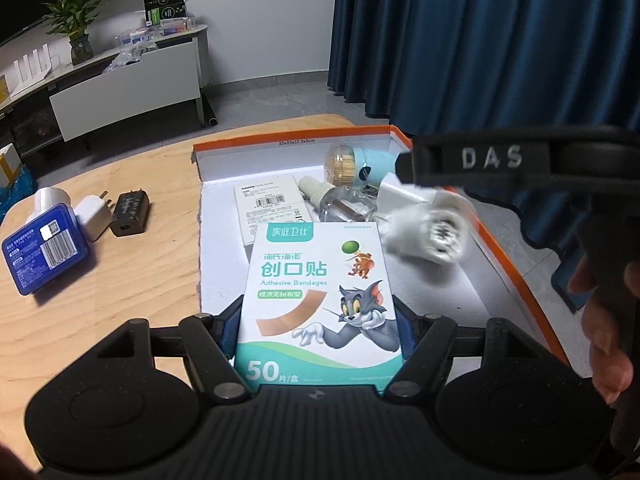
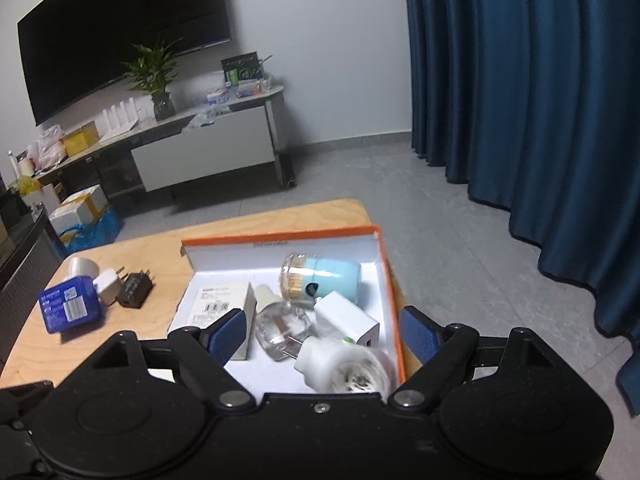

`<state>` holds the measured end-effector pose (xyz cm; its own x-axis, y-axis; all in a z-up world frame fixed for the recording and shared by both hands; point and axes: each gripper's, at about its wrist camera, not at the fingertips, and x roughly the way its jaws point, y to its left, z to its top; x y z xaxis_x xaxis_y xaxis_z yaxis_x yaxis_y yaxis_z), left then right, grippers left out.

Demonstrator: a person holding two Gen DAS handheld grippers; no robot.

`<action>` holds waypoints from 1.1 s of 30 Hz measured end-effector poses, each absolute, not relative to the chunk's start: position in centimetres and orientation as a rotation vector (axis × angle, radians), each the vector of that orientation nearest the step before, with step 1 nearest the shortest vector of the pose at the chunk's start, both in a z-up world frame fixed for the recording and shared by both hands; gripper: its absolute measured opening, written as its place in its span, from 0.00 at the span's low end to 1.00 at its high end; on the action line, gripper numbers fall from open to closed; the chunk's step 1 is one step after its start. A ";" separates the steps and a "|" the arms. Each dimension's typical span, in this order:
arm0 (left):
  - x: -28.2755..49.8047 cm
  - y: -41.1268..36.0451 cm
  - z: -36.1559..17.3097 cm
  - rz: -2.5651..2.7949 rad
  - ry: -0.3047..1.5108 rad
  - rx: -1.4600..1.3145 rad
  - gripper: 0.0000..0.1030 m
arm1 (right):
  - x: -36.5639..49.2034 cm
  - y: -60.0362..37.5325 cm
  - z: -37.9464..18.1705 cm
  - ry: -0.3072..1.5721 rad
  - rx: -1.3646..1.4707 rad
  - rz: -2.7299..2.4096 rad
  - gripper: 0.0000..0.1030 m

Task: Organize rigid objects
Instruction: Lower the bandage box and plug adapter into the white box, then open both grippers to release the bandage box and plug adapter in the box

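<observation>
We see the left claw (image 1: 318, 330) clenched on a box of plasters (image 1: 316, 304), its blue pads pressing the box's two long sides. The box reads "Adhesive Bandages" and "50", with Chinese characters and a cartoon cat and mouse. It hangs over the near part of an orange-edged tray (image 1: 516, 256) with a white floor, which stands on the wooden worktop (image 1: 132, 280).

In the tray we note a white carton (image 1: 272, 204) with a barcode label, a clear glass bottle (image 1: 344, 204), a pale blue toothpick holder (image 1: 356, 164), a white charger (image 2: 346, 316) and a blurred white plug-in device (image 1: 430, 232). The tray's far wall carries small print too fine to read.

The right claw (image 2: 324, 332) stands released, nothing between its pads, above the tray's near corner; from the left wrist view its body shows the raised letters "DAS".

Left of the tray lie a blue case (image 1: 44, 250) with a barcode sticker, a white plug (image 1: 94, 214) and a black plug (image 1: 130, 212).
</observation>
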<state>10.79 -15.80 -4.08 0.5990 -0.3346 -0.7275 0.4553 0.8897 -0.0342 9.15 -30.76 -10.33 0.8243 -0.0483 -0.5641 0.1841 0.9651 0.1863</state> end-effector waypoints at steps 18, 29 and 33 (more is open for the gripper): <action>10.8 -15.1 -2.4 -0.434 0.803 0.128 0.84 | 7.3 -30.3 -8.6 0.548 0.253 -0.138 0.96; 11.3 -9.9 -1.3 -0.287 0.794 0.073 0.87 | 7.6 -27.1 -8.2 0.561 0.234 -0.073 0.96; 11.5 -7.7 -1.1 -0.235 0.799 0.045 0.87 | 8.1 -25.5 -8.3 0.576 0.222 -0.040 0.96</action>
